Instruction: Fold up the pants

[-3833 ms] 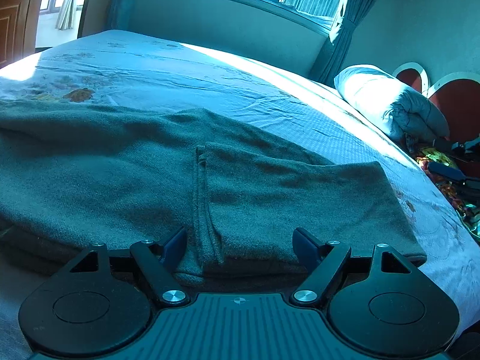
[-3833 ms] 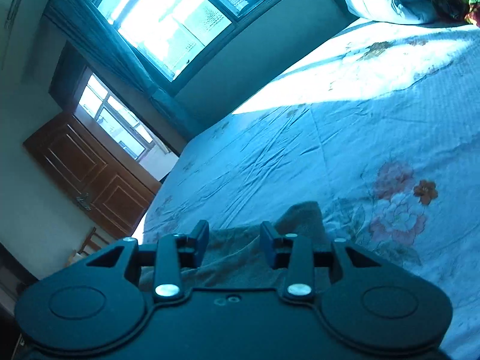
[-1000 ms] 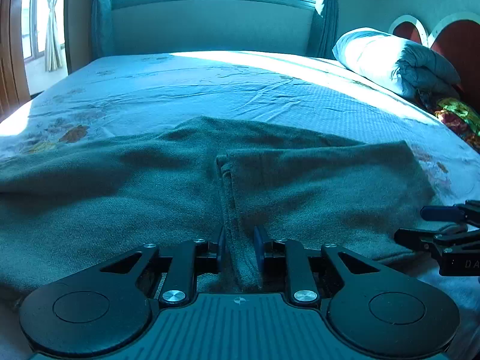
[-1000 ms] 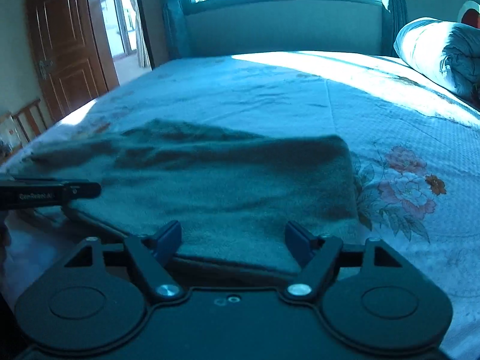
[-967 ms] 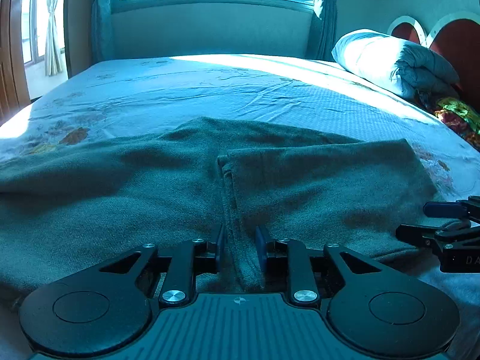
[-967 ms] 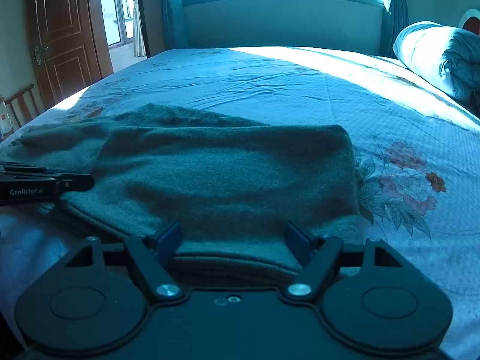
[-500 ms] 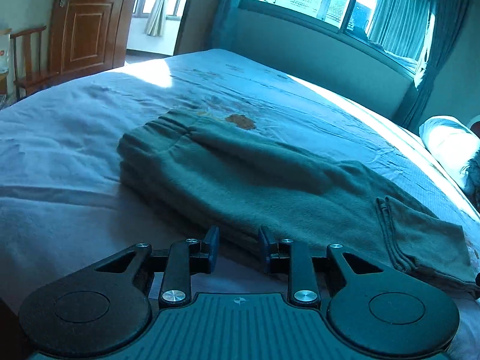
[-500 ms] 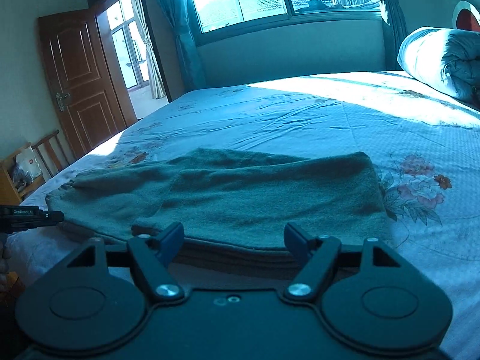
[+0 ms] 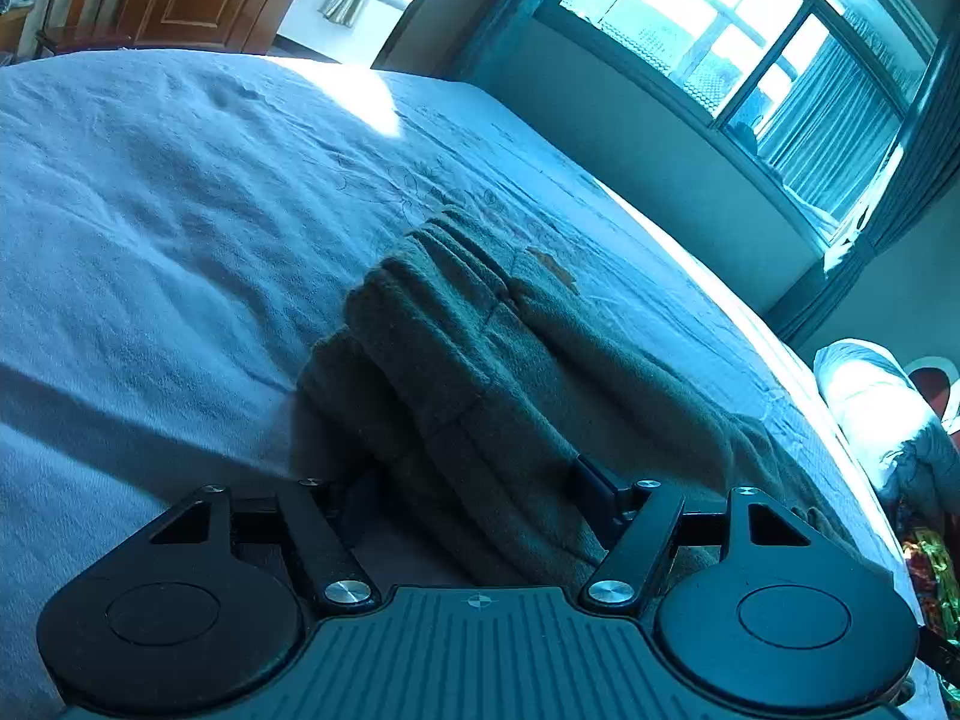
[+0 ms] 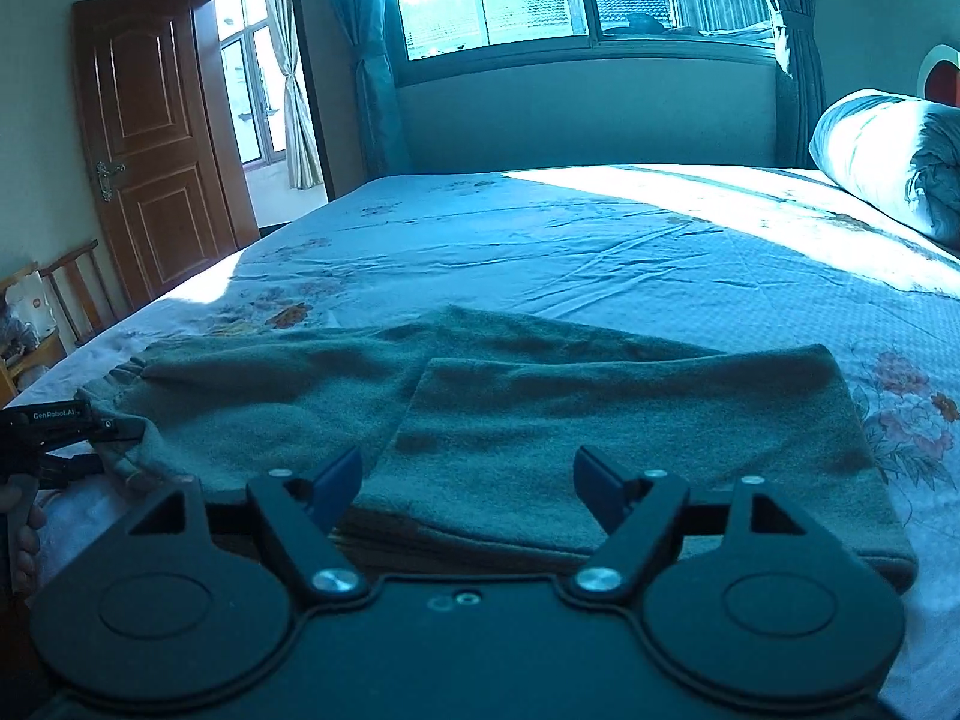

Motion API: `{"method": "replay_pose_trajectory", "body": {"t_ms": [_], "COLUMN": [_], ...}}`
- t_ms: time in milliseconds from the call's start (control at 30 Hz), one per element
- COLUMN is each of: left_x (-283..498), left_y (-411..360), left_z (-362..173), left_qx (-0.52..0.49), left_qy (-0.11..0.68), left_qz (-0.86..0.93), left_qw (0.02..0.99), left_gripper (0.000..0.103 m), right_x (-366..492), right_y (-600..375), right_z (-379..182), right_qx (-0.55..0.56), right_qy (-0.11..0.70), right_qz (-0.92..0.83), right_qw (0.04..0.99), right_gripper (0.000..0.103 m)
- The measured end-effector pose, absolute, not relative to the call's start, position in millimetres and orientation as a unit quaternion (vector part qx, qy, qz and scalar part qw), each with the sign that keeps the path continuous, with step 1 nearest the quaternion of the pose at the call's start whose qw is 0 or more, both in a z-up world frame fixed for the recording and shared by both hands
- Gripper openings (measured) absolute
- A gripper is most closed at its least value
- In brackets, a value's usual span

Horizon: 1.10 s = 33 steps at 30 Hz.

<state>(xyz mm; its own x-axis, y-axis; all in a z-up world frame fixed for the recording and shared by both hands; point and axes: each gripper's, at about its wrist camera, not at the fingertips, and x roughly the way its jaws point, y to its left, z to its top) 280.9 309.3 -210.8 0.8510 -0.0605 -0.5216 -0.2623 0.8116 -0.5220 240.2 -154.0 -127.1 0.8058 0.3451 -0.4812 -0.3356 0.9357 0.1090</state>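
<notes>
Grey-green pants (image 10: 630,420) lie on the bed, the leg end folded over onto the middle. My right gripper (image 10: 468,480) hovers open at the near edge of that folded part, its fingers not touching the cloth. The ribbed waistband end of the pants (image 9: 456,312) fills the left wrist view. My left gripper (image 9: 474,495) is tilted over that end with its jaws opening; cloth lies between the fingers, but the pads do not press on it. The right wrist view shows the left gripper (image 10: 120,447) at the far left by the waistband, with a hand (image 10: 24,528) behind it.
The pants rest on a floral bed sheet (image 10: 600,252) that stretches back toward the window wall. A rolled quilt (image 10: 888,162) sits at the right by the headboard. A wooden door (image 10: 150,138) and a chair (image 10: 66,294) stand left of the bed.
My left gripper let go of the folded leg edge, swung left to the waistband end, rolled and opened. The right gripper rose and drew back slightly, still open.
</notes>
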Motion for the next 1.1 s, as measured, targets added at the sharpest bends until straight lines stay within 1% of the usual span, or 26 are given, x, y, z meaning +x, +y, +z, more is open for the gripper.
{"method": "replay_pose_trajectory", "body": {"t_ms": [133, 167, 200, 233, 267, 300, 333, 367, 433, 667, 933, 1000, 1067, 1100], "left_x": [282, 282, 283, 285, 285, 285, 284, 284, 285, 278, 278, 276, 273, 272], "left_y": [321, 321, 319, 318, 316, 313, 309, 305, 300, 301, 278, 274, 269, 266], "left_z": [-219, -218, -216, -215, -213, -211, -206, -203, -199, -195, -155, -144, -131, -124], "left_qx": [-0.331, -0.325, -0.314, -0.301, -0.299, -0.294, -0.28, -0.264, -0.249, -0.245, -0.169, -0.158, -0.147, -0.141], "left_qy": [0.245, 0.25, 0.257, 0.265, 0.267, 0.269, 0.272, 0.276, 0.278, 0.273, 0.274, 0.268, 0.26, 0.255], "left_qz": [0.026, 0.028, 0.036, 0.043, 0.047, 0.05, 0.053, 0.058, 0.064, 0.069, 0.087, 0.087, 0.085, 0.084], "left_qw": [0.911, 0.912, 0.913, 0.915, 0.915, 0.916, 0.919, 0.922, 0.925, 0.928, 0.943, 0.946, 0.951, 0.953], "left_gripper": [0.07, 0.066, 0.054, 0.052, 0.049, 0.048, 0.047, 0.046, 0.045, 0.044, 0.038, 0.034, 0.032, 0.029], "right_x": [238, 239, 240, 243, 247, 254, 255, 256, 259, 255, 261, 259, 251, 247], "right_y": [-134, -130, -126, -122, -116, -107, -105, -105, -104, -104, -109, -117, -137, -150], "right_z": [-131, -134, -137, -142, -149, -163, -170, -174, -176, -176, -172, -163, -150, -143], "right_qx": [-0.023, -0.032, -0.041, -0.055, -0.08, -0.12, -0.132, -0.132, -0.124, -0.121, -0.118, -0.093, -0.033, -0.001], "right_qy": [0.254, 0.258, 0.261, 0.266, 0.28, 0.307, 0.303, 0.3, 0.307, 0.3, 0.305, 0.299, 0.264, 0.254], "right_qz": [0.188, 0.189, 0.188, 0.182, 0.171, 0.157, 0.153, 0.148, 0.14, 0.138, 0.149, 0.156, 0.164, 0.174], "right_qw": [0.948, 0.947, 0.946, 0.945, 0.941, 0.931, 0.931, 0.933, 0.933, 0.936, 0.933, 0.937, 0.95, 0.951], "right_gripper": [0.071, 0.071, 0.071, 0.073, 0.078, 0.081, 0.086, 0.088, 0.089, 0.089, 0.089, 0.087, 0.088, 0.088]}}
